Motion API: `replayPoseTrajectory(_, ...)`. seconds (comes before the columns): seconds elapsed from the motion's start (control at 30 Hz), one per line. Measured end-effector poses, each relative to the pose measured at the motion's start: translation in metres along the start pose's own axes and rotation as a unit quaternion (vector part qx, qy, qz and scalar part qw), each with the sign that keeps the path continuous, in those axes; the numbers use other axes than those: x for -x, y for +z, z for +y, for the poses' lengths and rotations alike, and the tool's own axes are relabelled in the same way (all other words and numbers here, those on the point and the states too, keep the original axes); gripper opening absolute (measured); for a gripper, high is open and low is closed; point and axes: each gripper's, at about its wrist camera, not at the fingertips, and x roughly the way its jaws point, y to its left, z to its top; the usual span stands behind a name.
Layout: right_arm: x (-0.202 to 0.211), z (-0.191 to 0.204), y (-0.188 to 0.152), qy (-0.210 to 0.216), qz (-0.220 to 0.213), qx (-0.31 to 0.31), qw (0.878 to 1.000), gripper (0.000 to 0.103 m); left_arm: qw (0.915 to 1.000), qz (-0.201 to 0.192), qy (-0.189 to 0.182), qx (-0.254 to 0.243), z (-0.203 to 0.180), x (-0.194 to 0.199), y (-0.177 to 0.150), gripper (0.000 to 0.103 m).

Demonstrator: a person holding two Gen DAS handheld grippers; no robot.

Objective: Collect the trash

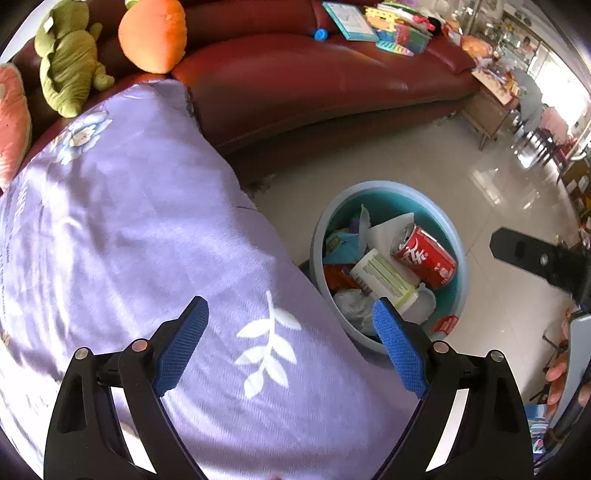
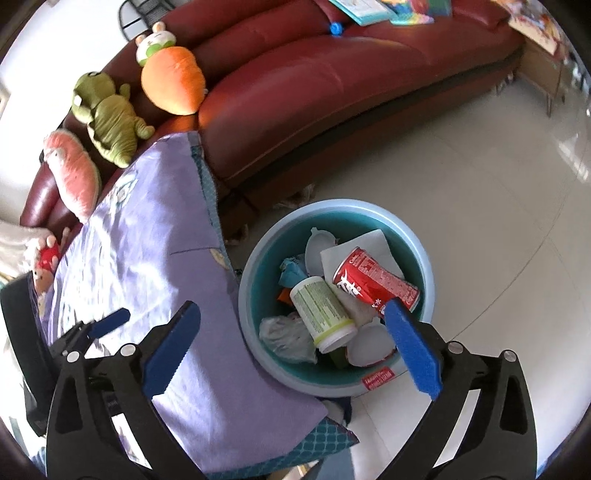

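Note:
A round teal bin (image 1: 454, 236) stands on the floor beside the sofa; it also shows in the right wrist view (image 2: 424, 258). In it lie a red cola can (image 1: 424, 256) (image 2: 373, 282), a white bottle with a green label (image 1: 384, 277) (image 2: 325, 314), a crumpled clear bag (image 2: 284, 336), white paper and wrappers. My left gripper (image 1: 291, 347) is open and empty above a purple floral cushion (image 1: 129, 229), left of the bin. My right gripper (image 2: 291, 347) is open and empty, over the bin's near edge and the cushion (image 2: 147, 258).
A dark red sofa (image 1: 314, 85) (image 2: 332, 92) carries an orange carrot plush (image 1: 153, 33) (image 2: 173, 81), a green plush (image 1: 70, 55) (image 2: 107, 118), books and toys. Pale tiled floor (image 1: 443, 166) (image 2: 480, 184) lies around the bin. A wooden table (image 1: 487, 107) stands far right.

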Motion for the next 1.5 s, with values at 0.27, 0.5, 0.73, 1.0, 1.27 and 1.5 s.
replayPoseTrajectory(0.27,0.032,0.020,-0.028,-0.017,-0.019,0.050,0.998,0.096,0.9998,-0.012,0.006,0.013,0.008,0.033,-0.017,0.099)
replayPoseTrajectory(0.5,0.059,0.043,-0.055,-0.031,-0.043,0.102,0.993,0.096,0.9991,-0.028,0.015,0.028,0.018,0.064,-0.037,0.099)
replayPoseTrajectory(0.73,0.074,0.055,-0.073,-0.042,-0.055,0.122,0.990,0.096,0.9976,-0.048,0.040,0.029,0.024,0.088,-0.051,0.099)
replayPoseTrajectory(1.0,0.080,0.058,-0.085,-0.052,-0.060,0.122,0.989,0.096,0.9971,-0.050,0.029,0.049,0.032,0.093,-0.065,0.099)
replayPoseTrajectory(1.27,0.078,0.058,-0.087,-0.055,-0.057,0.120,0.990,0.096,0.9963,-0.053,0.040,0.054,0.032,0.088,-0.069,0.099)
replayPoseTrajectory(1.5,0.071,0.056,-0.084,-0.052,-0.051,0.117,0.990,0.096,0.9968,-0.054,0.035,0.047,0.027,0.082,-0.069,0.099)
